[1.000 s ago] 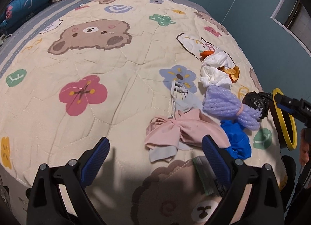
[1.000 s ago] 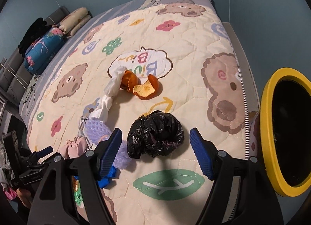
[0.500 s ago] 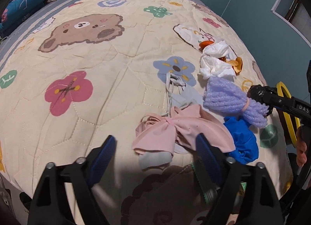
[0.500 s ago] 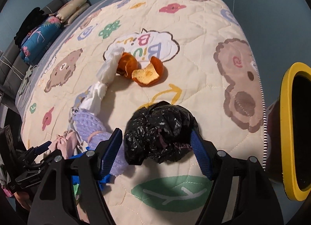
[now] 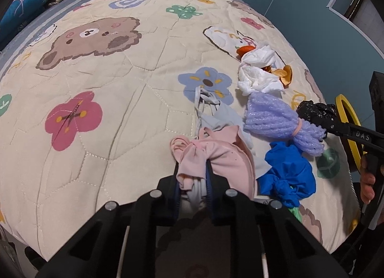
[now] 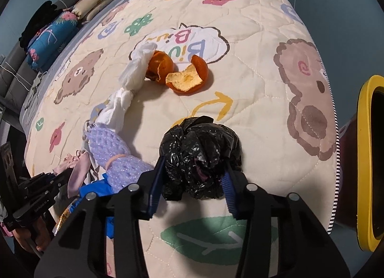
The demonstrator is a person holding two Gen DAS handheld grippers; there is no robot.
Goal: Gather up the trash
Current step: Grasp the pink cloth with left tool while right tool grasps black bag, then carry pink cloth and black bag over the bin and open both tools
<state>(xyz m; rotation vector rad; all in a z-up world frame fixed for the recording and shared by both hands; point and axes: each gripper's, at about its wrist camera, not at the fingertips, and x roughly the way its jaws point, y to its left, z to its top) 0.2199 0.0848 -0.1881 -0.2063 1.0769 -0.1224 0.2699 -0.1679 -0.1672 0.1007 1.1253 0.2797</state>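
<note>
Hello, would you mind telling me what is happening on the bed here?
A person is collecting trash from a quilted bed with a gripping tool in each hand. The left tool has just closed on a pink face mask. The right tool has been closing around a crumpled black plastic bag. Orange peel, white tissue and a purple foam net lie uncollected; a yellow-rimmed bin waits alongside.

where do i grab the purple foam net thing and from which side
Grip the purple foam net at its narrow waist, where the rubber band cinches it, coming from above with fingers across that waist. Both flared ends are bulkier and squashier, and the blue bag crowds one end.
</note>
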